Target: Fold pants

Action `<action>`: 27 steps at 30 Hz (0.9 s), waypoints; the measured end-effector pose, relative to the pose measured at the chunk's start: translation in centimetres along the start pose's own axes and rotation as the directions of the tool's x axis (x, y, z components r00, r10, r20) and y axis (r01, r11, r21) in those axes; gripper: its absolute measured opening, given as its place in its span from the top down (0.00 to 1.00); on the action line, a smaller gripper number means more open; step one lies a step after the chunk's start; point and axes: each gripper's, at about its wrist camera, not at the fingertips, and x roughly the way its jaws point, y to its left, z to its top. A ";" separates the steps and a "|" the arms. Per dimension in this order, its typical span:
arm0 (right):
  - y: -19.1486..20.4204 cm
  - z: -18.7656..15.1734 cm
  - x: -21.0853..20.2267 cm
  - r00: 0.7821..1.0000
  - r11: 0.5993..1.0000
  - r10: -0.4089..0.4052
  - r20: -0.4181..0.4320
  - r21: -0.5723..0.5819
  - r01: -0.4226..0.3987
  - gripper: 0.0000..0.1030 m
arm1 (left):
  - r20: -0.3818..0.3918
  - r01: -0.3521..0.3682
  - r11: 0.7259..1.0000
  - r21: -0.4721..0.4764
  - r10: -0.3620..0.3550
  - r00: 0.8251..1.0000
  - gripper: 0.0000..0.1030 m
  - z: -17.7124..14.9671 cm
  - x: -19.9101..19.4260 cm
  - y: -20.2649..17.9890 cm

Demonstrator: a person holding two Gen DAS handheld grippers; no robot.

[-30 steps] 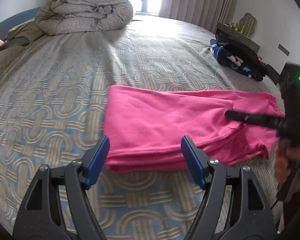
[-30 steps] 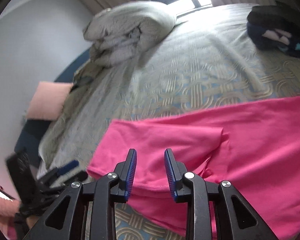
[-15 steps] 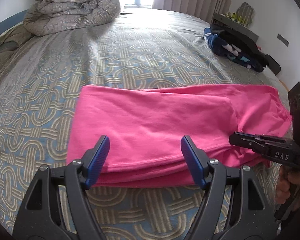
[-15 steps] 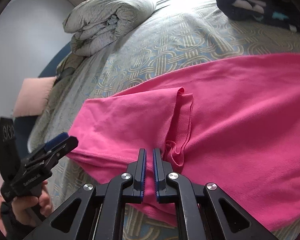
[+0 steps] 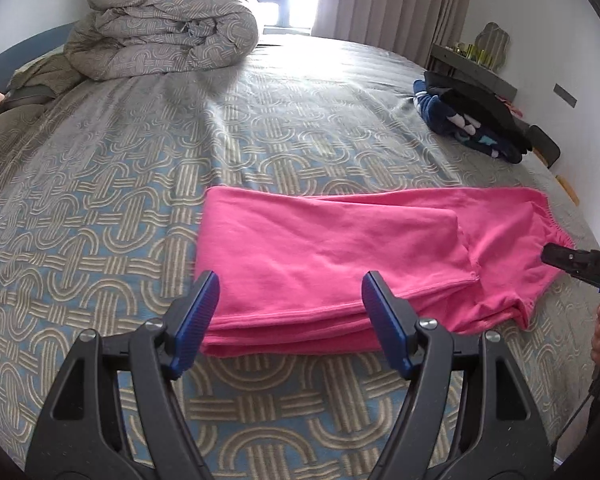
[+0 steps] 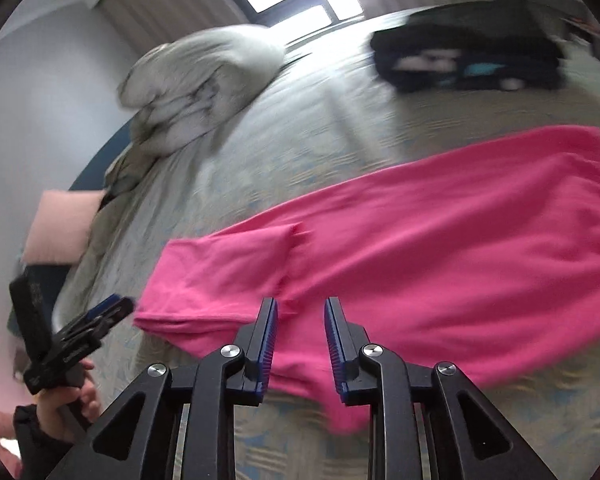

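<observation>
Item: pink pants (image 5: 340,256), lengthwise-folded on our bedspread (image 5: 140,184). Soft, light, limp; we'd pinch stacked edges near the waistband. Left gripper (image 5: 290,312) spread wide, empty; right gripper (image 6: 300,336) just reopening, partly parted, nothing clamped

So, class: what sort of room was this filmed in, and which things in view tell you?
Most likely a bedroom: a wide bed with a patterned cover, a rolled duvet at its far end, and curtains beside a bright window.
</observation>
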 end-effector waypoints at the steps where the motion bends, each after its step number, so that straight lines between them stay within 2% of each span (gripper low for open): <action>1: -1.2 0.0 -0.7 1.000 0.999 0.004 0.006 0.039 -0.004 0.75 | 0.002 0.006 1.000 -0.002 -0.006 1.000 0.28 0.0 0.0 -0.3; 4: -3.8 -0.3 -2.4 0.999 0.992 0.029 0.016 0.121 -0.031 0.74 | -0.004 0.030 0.999 -0.013 -0.030 1.000 0.28 0.1 0.3 -1.4; 7: -3.6 -0.7 -3.6 0.997 0.996 -0.062 0.037 0.061 0.060 0.73 | -0.006 0.049 0.998 0.026 -0.049 0.999 0.28 0.2 0.4 -3.7; 10: -2.7 -1.2 -4.3 0.985 0.987 -0.159 0.066 -0.020 0.160 0.70 | -0.002 0.057 0.995 0.083 -0.057 0.998 0.28 0.3 0.4 -6.3; 12: -2.4 -1.4 -4.8 0.972 0.973 -0.216 0.088 -0.061 0.222 0.63 | -0.007 0.066 0.993 0.093 -0.066 0.998 0.28 0.4 0.7 -7.8; 15: -2.8 -1.5 -5.4 0.958 0.958 -0.267 0.106 -0.082 0.276 0.57 | -0.019 0.075 0.992 0.102 -0.074 0.997 0.28 0.7 1.1 -9.5; 18: -3.8 -1.3 -6.1 0.954 0.956 -0.276 0.117 -0.070 0.285 0.51 | -0.023 0.083 0.987 0.141 -0.080 0.997 0.28 0.8 1.3 -11.9; 27: -9.4 -0.6 -8.4 0.951 0.960 -0.280 0.130 0.036 0.278 0.49 | -0.066 0.133 0.967 0.215 -0.122 0.990 0.28 1.0 3.3 -19.2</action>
